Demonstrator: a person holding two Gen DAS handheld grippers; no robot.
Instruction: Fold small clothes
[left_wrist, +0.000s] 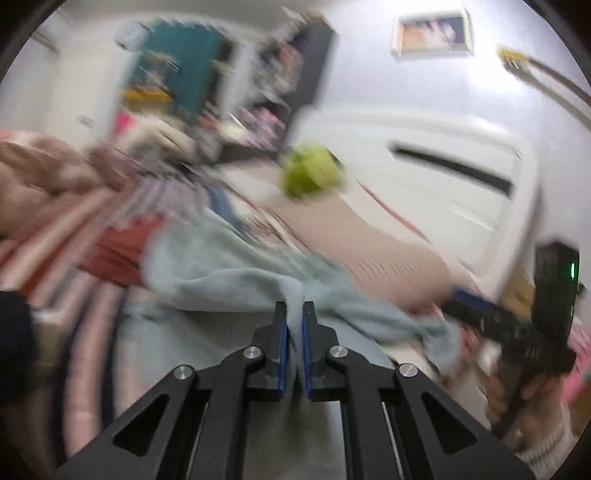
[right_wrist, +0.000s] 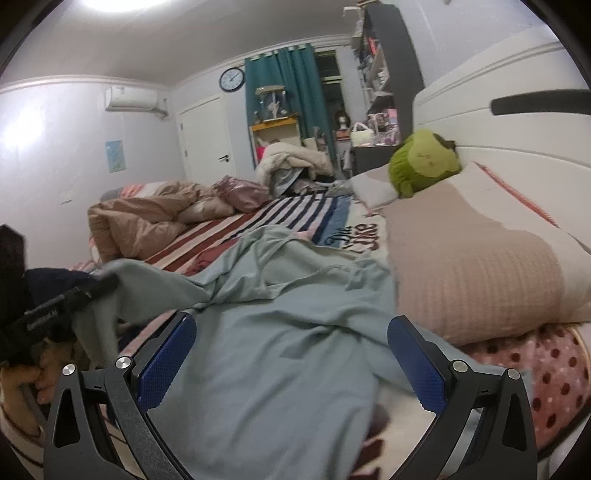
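On the bed (right_wrist: 258, 218) with the striped sheet lies a pale blue-green garment (right_wrist: 280, 332), spread out and rumpled, right beside a big waffle-knit pillow (right_wrist: 476, 266). The left gripper (left_wrist: 294, 314) has its two blue-padded fingers squeezed nearly together on a pinch of the cloth, and the cloth rises up to that spot like a little tent. The right gripper (right_wrist: 291, 365) hangs over the near part of the garment with its fingers wide apart and nothing in them. I think the garment is light and very floppy, so it will sag and bunch wherever it is not held. It looks like thin, smooth knit cloth, full of soft wrinkles, and it should not slip much against the bumpy blue pads. A good place for the open gripper to take hold would be an edge or corner on the near side, so the cloth can be pulled flat between both hands. The pillow looks puffy and has small squares all over it. A round green plush toy (right_wrist: 421, 166) sits farther back by the white headboard (right_wrist: 517, 125). A tan quilt (right_wrist: 147, 218) lies in a lumpy heap on the far side.
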